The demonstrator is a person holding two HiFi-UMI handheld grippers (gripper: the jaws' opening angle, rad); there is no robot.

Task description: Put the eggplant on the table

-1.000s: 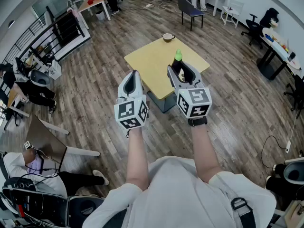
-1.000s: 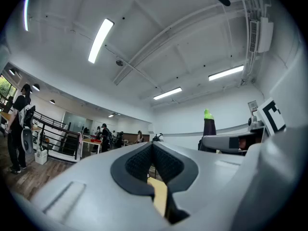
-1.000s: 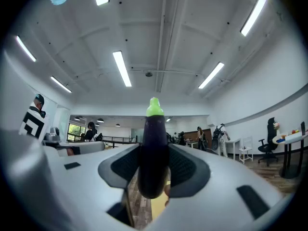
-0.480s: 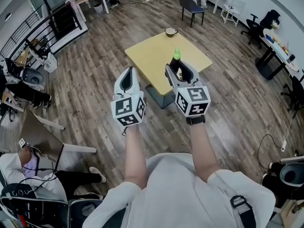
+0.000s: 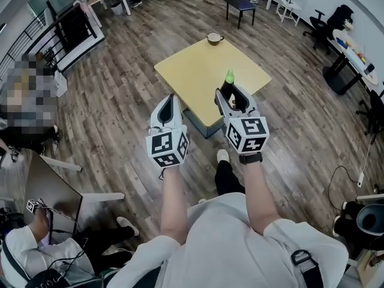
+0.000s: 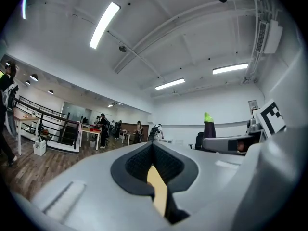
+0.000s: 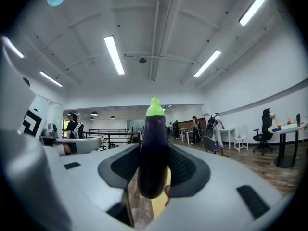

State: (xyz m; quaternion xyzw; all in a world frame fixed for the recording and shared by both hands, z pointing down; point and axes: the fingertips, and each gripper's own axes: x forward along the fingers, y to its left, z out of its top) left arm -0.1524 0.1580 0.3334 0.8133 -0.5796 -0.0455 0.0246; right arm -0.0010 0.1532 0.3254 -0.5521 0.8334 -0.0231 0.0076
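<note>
Where one table (image 5: 192,77) stands, one eggplant (image 5: 227,89)

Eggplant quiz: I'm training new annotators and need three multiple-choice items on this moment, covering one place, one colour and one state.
1. Where is the eggplant?
A. Lying on the table beside the cup
B. Between the jaws of the right gripper
C. On the floor

2. What colour is the eggplant's cap?
A. Green
B. Red
C. White

3. How do the jaws of the left gripper stand?
A. Closed on a cup
B. Together, with nothing between them
C. Wide apart

Answers:
1 B: the right gripper view shows the pads pressing on both sides of the dark purple body, which stands upright.
2 A: the tip above the purple body is bright green.
3 B: the left gripper view shows the pads meeting at the tips, with nothing held.
</note>
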